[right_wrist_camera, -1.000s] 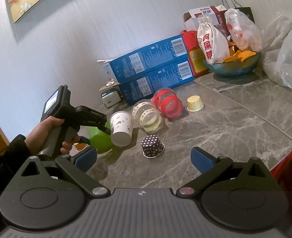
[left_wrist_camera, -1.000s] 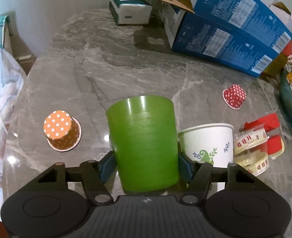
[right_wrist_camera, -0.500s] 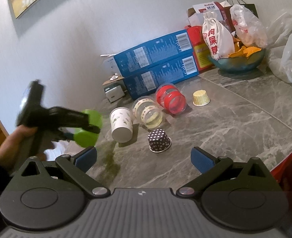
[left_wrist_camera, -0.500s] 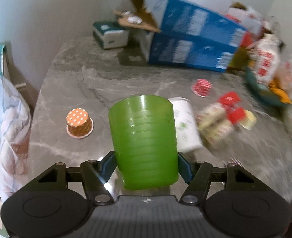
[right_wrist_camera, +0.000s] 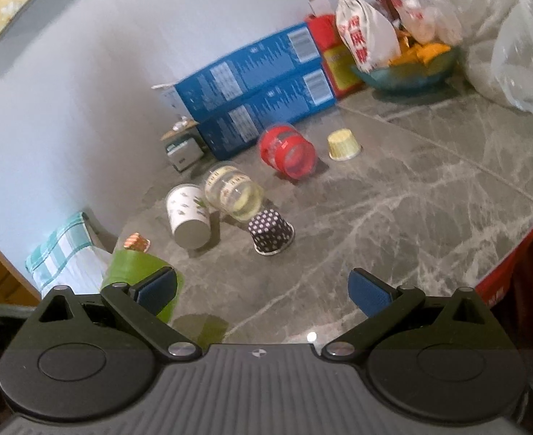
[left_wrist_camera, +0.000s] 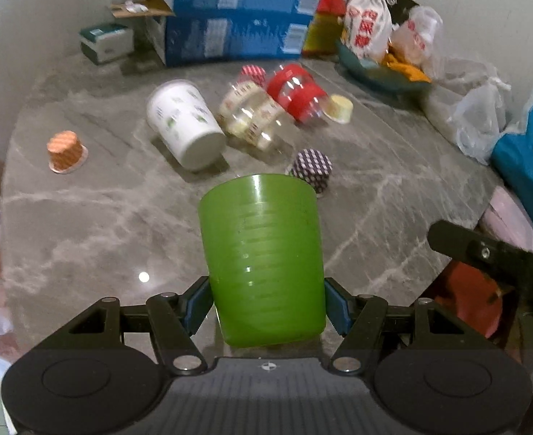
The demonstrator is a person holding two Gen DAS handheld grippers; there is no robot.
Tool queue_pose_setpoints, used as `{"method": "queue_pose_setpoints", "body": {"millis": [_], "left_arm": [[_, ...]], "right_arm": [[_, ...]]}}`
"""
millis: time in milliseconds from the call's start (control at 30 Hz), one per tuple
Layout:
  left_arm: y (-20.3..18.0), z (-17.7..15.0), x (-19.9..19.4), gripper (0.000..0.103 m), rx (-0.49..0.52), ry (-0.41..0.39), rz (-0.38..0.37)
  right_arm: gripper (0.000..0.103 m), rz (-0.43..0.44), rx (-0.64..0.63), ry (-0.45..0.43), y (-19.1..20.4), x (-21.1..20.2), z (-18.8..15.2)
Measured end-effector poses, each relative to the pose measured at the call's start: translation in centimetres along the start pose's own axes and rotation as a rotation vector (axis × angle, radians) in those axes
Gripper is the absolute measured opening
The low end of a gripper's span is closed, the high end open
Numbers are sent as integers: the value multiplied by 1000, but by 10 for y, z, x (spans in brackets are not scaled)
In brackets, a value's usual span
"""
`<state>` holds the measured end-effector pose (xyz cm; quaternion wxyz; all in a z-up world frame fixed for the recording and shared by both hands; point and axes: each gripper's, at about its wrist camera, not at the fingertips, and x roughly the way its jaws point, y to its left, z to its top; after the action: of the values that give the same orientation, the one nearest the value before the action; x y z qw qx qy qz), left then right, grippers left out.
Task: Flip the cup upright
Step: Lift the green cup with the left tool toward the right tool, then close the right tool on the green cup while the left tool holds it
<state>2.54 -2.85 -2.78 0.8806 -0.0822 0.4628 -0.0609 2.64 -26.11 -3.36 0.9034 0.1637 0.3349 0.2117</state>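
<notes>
My left gripper [left_wrist_camera: 266, 304] is shut on a green plastic cup [left_wrist_camera: 262, 253] and holds it above the grey marble table [left_wrist_camera: 85, 224], its wider end pointing away from the camera. In the right wrist view the green cup [right_wrist_camera: 132, 272] shows at the lower left, partly behind my right gripper's left finger. My right gripper [right_wrist_camera: 262, 290] is open and empty above the table's near side. Part of it shows as a black bar [left_wrist_camera: 483, 253] at the right of the left wrist view.
On the table lie a white paper cup [left_wrist_camera: 186, 123] on its side, a clear jar [left_wrist_camera: 252, 116], a red jar [left_wrist_camera: 295, 87], and small upside-down cupcake cups: orange [left_wrist_camera: 65, 150], dark dotted [left_wrist_camera: 311, 172], yellow [left_wrist_camera: 338, 108]. Blue boxes [left_wrist_camera: 230, 18], a bowl [right_wrist_camera: 407, 72] and bags stand behind.
My left gripper has lifted the green cup off the table, pulled it back toward the near edge and swung right. The right gripper has tilted down slightly and stays open.
</notes>
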Motion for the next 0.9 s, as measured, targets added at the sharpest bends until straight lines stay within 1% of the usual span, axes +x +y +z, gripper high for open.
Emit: {"method": "queue_pose_setpoints", "body": {"millis": [200, 333, 433, 533, 600, 733, 833, 900], "left_arm": [[-6, -10, 14, 68, 21, 38, -14], [-6, -13, 16, 68, 26, 45, -17], [-6, -12, 20, 68, 25, 50, -19], [-6, -12, 21, 68, 36, 54, -21], [-8, -12, 21, 68, 50, 52, -19], [-7, -12, 20, 68, 46, 53, -35], [-6, -13, 20, 68, 40, 51, -48], [-5, -12, 21, 68, 36, 53, -55]], "right_arm": [[102, -14, 68, 86, -5, 16, 0], [102, 45, 167, 148, -9, 29, 2], [102, 105, 242, 241, -5, 46, 3], [102, 145, 288, 319, 2, 59, 1], [102, 155, 286, 372, 10, 69, 2], [102, 140, 235, 439, 29, 81, 4], [102, 134, 212, 463, 39, 89, 4], [102, 125, 202, 461, 43, 94, 4]]}}
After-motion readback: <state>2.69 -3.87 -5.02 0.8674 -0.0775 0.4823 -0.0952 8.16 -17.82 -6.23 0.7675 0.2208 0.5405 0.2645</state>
